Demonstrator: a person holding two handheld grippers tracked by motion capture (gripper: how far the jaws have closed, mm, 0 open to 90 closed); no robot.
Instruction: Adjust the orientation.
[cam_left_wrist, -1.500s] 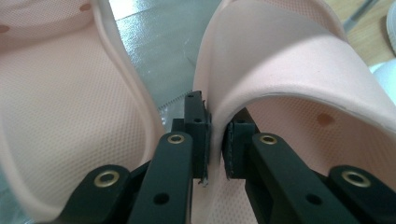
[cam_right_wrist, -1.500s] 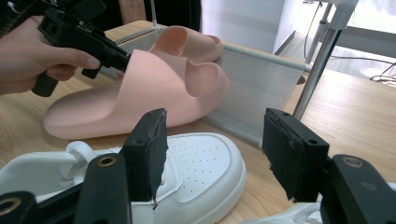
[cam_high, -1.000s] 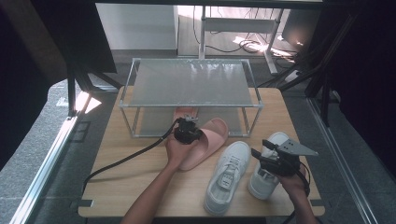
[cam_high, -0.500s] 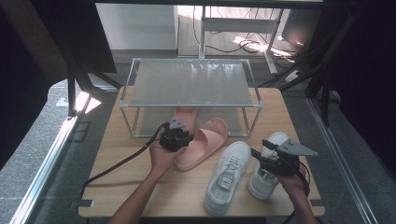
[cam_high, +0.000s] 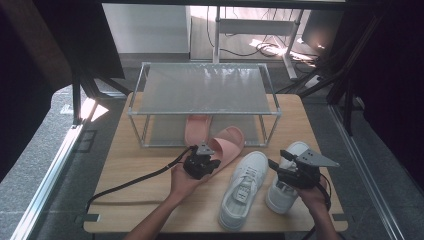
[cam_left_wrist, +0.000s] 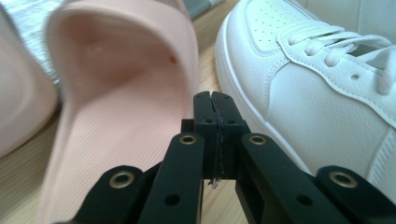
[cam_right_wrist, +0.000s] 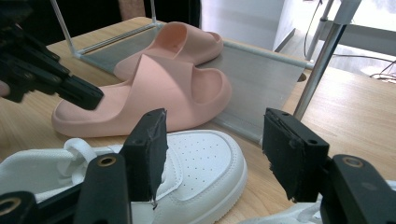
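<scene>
Closing on nothing, my left gripper (cam_left_wrist: 215, 100) shows its two black pads pressed flat together at the centre of the left gripper view; they have just been closing, and no object lies between them. The near pink slipper (cam_left_wrist: 126, 116) sits immediately left of the pads, its strap arching into the upper left of the frame. The white sneaker (cam_left_wrist: 317, 93) occupies the right side. In the high view this slipper lies at mid-frame on the wooden table (cam_high: 135, 170), in front of the wire rack (cam_high: 200, 113), whose lower shelf holds the second slipper (cam_high: 197, 127).

My right gripper (cam_right_wrist: 215, 135) stands wide, holding nothing, low in the right gripper view (over the sneakers).

Handling, as I judge it: the slipper is moulded foam, hence light, springy and unlikely to be damaged, with a matt surface that should not slip. The thick sole rim or the strap edge offers the best hold; a pinch at one end may let it droop.
</scene>
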